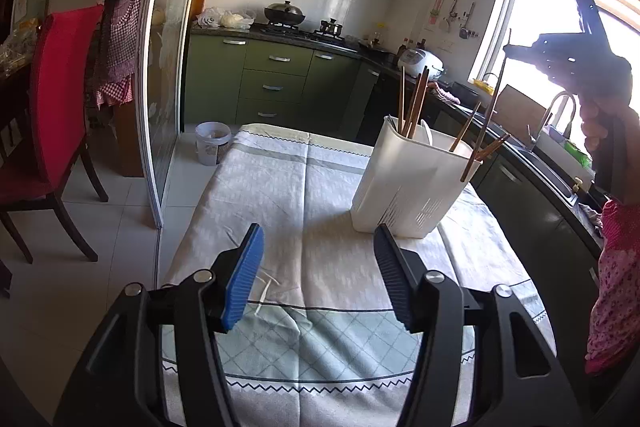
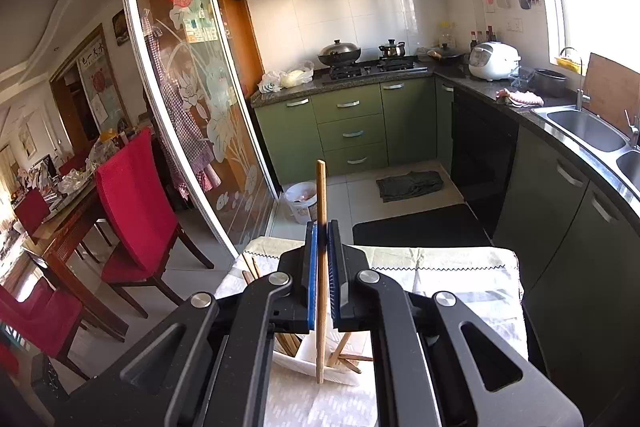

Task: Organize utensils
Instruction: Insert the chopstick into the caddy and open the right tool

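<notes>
A white utensil holder (image 1: pixel 412 183) stands on the cloth-covered table (image 1: pixel 280 187) and holds several wooden chopsticks (image 1: pixel 414 103). My left gripper (image 1: pixel 320 275) is open and empty, low over the table in front of the holder. My right gripper (image 2: pixel 322 267) is shut on one wooden chopstick (image 2: pixel 321 195), held upright above the holder (image 2: pixel 316 363); the chopstick's lower end reaches down to the holder's rim. In the left wrist view the right gripper (image 1: pixel 568 55) shows high at the right, with the chopstick (image 1: pixel 490 115) running down to the holder.
A kitchen counter with sink (image 2: pixel 584 127) runs along the right of the table. A glass sliding door (image 1: pixel 160 67) and a red chair (image 1: pixel 60 107) stand to the left. A small bin (image 1: pixel 212 143) sits on the floor beyond the table.
</notes>
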{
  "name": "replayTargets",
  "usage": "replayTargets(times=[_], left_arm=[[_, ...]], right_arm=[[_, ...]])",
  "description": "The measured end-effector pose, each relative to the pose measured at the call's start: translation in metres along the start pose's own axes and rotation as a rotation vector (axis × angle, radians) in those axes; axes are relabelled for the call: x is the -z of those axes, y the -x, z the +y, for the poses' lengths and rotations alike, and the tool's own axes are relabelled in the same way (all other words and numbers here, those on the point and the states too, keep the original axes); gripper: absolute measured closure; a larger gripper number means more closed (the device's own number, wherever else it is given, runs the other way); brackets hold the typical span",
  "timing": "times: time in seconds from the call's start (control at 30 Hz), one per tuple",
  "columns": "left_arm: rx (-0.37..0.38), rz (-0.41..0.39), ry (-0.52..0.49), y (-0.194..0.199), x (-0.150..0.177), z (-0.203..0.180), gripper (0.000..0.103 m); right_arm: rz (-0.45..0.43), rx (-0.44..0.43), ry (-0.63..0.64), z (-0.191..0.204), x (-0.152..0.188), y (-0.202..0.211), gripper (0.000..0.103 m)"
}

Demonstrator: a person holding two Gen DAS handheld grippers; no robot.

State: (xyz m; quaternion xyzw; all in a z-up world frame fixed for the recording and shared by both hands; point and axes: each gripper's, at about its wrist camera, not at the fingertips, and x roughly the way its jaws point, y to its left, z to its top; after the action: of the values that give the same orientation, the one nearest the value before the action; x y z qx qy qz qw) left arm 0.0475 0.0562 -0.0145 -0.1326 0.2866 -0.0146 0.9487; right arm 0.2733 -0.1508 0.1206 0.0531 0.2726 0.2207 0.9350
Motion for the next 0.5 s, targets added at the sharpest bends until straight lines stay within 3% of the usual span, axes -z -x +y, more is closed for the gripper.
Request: replayTargets(times=[0.23, 0.5], left_arm=[[0.043, 0.036, 0.024, -0.012, 0.003, -0.005, 0.046], [0.046, 0.045, 0.022, -0.014, 0.004, -0.007, 0.046]], right_arm=[[-0.004, -0.037, -0.001, 0.002, -0.009, -0.002, 0.097], [-0.034, -0.019, 0.010, 0.004, -0.036, 0.009, 0.097]])
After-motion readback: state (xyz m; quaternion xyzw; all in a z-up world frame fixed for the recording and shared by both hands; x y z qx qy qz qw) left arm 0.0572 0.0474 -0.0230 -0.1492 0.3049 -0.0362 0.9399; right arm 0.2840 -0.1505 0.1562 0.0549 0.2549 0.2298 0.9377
